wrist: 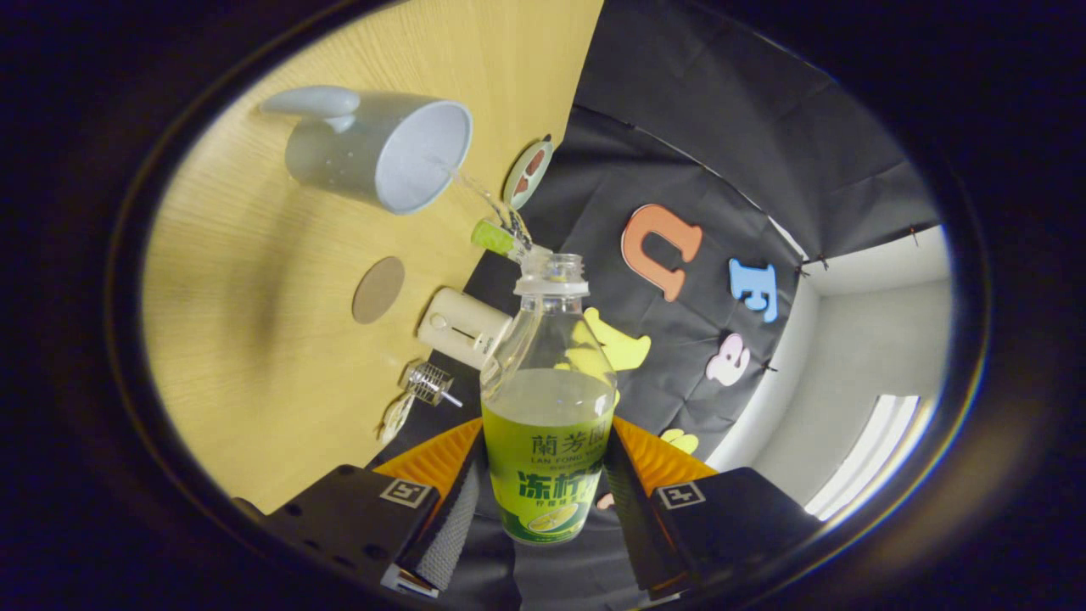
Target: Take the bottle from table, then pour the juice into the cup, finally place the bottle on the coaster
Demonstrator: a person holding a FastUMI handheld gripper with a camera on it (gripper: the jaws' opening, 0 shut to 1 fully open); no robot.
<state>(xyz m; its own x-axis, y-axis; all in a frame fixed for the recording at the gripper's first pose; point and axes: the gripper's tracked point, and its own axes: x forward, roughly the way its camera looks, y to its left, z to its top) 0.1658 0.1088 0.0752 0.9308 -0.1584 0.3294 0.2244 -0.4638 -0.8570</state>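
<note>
**Pour under way: bottle tipped toward the cup**

The wooden table [280,356] takes up the far side of the view, rotated because the gripper is rolled over for the pour. On it stands 1 pale grey cup [373,153] with a handle, its open mouth turned toward the camera.

The gripper [543,492] is clenched on the juice bottle [547,407], 1 finger pressing each side of the labelled lower body. The bottle is uncapped and runs straight ahead from the fingers, neck toward the cup. A thin clear stream [484,197] leaves the mouth and reaches the cup's rim, so step 2 of the task, the pouring, is in hand. Liquid sits level at about the top of the label, so plenty is left in the bottle.

Just beyond the bottle's shoulder, at the table edge, lies a cream box-shaped device [462,327], and near it a small wire-mesh strainer [428,383]. Between that device and the cup lies a round brown coaster [378,289], flat and bare. A small green item [496,238] lies by the bottle mouth; I cannot tell what it is. A round patterned disc [529,173] lies at the table edge beyond the cup.

The next move, as I judge it, calls for rolling the bottle back upright to cut the stream without dribbling, then carrying it to the coaster, well apart from the cup, and setting its base squarely there before opening the fingers.
</note>
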